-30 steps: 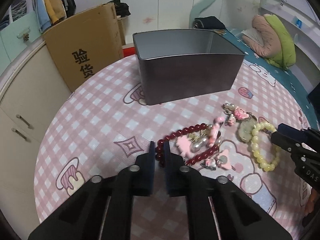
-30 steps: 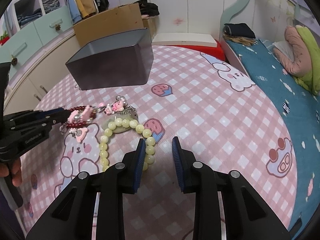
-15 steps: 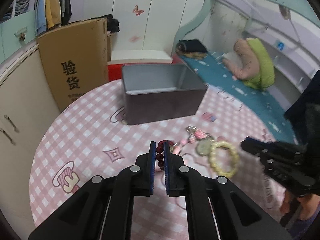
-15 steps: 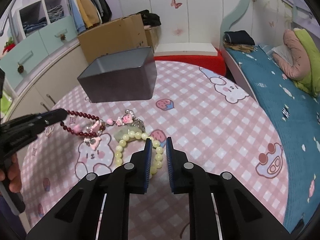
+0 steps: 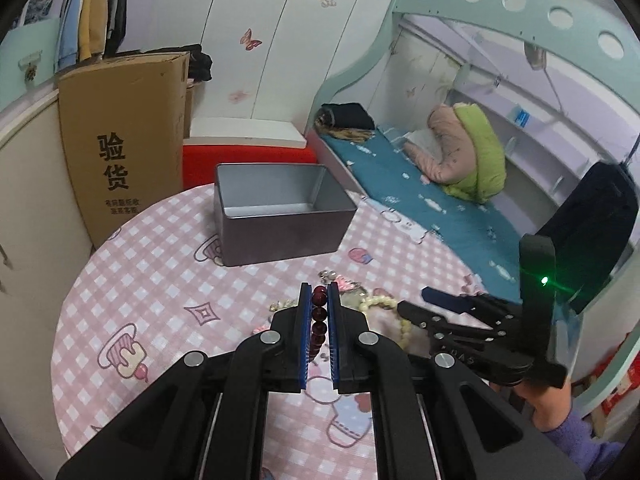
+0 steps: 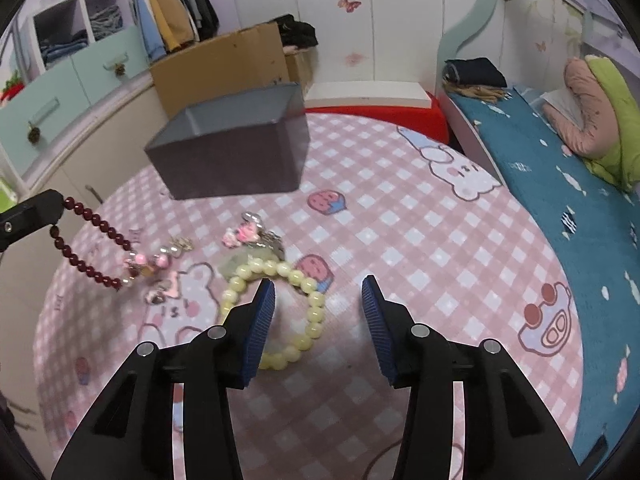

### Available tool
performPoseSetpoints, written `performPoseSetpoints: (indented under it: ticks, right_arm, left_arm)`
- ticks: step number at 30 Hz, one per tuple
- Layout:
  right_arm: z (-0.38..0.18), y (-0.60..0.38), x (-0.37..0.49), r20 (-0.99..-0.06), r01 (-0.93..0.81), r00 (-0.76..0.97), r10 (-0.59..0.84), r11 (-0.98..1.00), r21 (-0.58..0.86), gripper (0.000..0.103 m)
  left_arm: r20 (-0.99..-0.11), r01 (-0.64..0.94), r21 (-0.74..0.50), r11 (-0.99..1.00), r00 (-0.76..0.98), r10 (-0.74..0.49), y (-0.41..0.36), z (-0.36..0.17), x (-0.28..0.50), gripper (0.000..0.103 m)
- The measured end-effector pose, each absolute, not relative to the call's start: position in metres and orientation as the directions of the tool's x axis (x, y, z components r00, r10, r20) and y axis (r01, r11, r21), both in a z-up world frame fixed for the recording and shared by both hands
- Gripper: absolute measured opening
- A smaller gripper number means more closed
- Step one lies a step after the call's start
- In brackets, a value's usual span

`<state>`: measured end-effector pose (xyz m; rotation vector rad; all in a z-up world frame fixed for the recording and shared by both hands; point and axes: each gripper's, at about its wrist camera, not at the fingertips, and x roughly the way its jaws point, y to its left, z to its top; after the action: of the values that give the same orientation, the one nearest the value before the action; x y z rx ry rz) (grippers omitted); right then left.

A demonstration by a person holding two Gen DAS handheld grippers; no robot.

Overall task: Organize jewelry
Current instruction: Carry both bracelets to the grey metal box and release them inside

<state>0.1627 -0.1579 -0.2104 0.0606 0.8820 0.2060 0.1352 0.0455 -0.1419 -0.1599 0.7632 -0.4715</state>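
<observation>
My left gripper is shut on a dark red bead bracelet and holds it above the pink checked table; in the right wrist view the bracelet hangs from it with pink charms at its lower end. A pale yellow bead bracelet lies on the table, partly behind my open right gripper, which hovers over it. A pink charm keychain lies just beyond it. An open grey metal box stands at the far side, also in the right wrist view.
A round table with a pink checked cartoon cloth holds everything. A cardboard box leans behind the table at the left. A bed with a teal sheet is to the right. Cabinets stand at the left.
My left gripper has lifted the red bracelet off the table and pulled back. My right gripper has opened wide over the yellow bracelet.
</observation>
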Motion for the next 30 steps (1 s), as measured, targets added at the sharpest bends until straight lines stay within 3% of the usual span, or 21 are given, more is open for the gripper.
performPoseSetpoints:
  ticks: [7, 9, 11, 13, 14, 16, 18, 21, 27, 30]
  right_arm:
    - [-0.221, -0.161, 0.168, -0.784, -0.145, 0.591, 0.19, 0.981, 0.128, 0.045]
    - [-0.224, -0.16, 0.17, -0.79, -0.146, 0.584, 0.187, 0.981, 0.124, 0.045]
    - [-0.225, -0.16, 0.17, -0.791, -0.145, 0.583, 0.187, 0.981, 0.126, 0.045]
    - [-0.225, -0.16, 0.17, -0.792, -0.145, 0.581, 0.188, 0.981, 0.127, 0.045]
    - [-0.226, -0.16, 0.17, -0.792, -0.145, 0.58, 0.188, 0.981, 0.127, 0.045]
    - [-0.226, -0.16, 0.17, -0.792, -0.145, 0.581, 0.187, 0.981, 0.125, 0.045]
    - [-0.227, -0.16, 0.17, -0.796, -0.142, 0.576, 0.187, 0.982, 0.128, 0.045]
    - [-0.228, -0.16, 0.171, -0.801, -0.142, 0.57, 0.182, 0.982, 0.122, 0.045]
    - [-0.231, -0.158, 0.173, -0.806, -0.149, 0.562, 0.187, 0.981, 0.123, 0.045]
    - [-0.232, -0.156, 0.175, -0.807, -0.154, 0.561, 0.184, 0.981, 0.116, 0.044]
  left_arm:
    - [-0.56, 0.415, -0.395, 0.82, 0.599, -0.573, 0.048, -0.132, 0.129, 0.006]
    - [-0.588, 0.39, -0.347, 0.853, 0.618, -0.522, 0.046, -0.134, 0.13, 0.006]
    - [-0.61, 0.364, -0.378, 0.851, 0.594, -0.525, 0.05, -0.144, 0.137, 0.006]
    - [-0.693, 0.261, -0.175, 0.949, 0.652, -0.307, 0.043, -0.155, 0.14, 0.006]
    - [-0.731, 0.245, -0.152, 0.958, 0.624, -0.275, 0.042, -0.165, 0.145, 0.006]
    - [-0.722, 0.246, -0.264, 0.932, 0.59, -0.361, 0.049, -0.17, 0.147, 0.006]
    - [-0.729, 0.242, -0.215, 0.946, 0.605, -0.321, 0.047, -0.17, 0.146, 0.006]
    - [-0.711, 0.252, -0.263, 0.931, 0.602, -0.364, 0.051, -0.167, 0.145, 0.006]
    - [-0.609, 0.369, -0.428, 0.825, 0.556, -0.565, 0.056, -0.148, 0.131, 0.006]
    - [-0.565, 0.407, -0.426, 0.808, 0.578, -0.589, 0.054, -0.132, 0.122, 0.006]
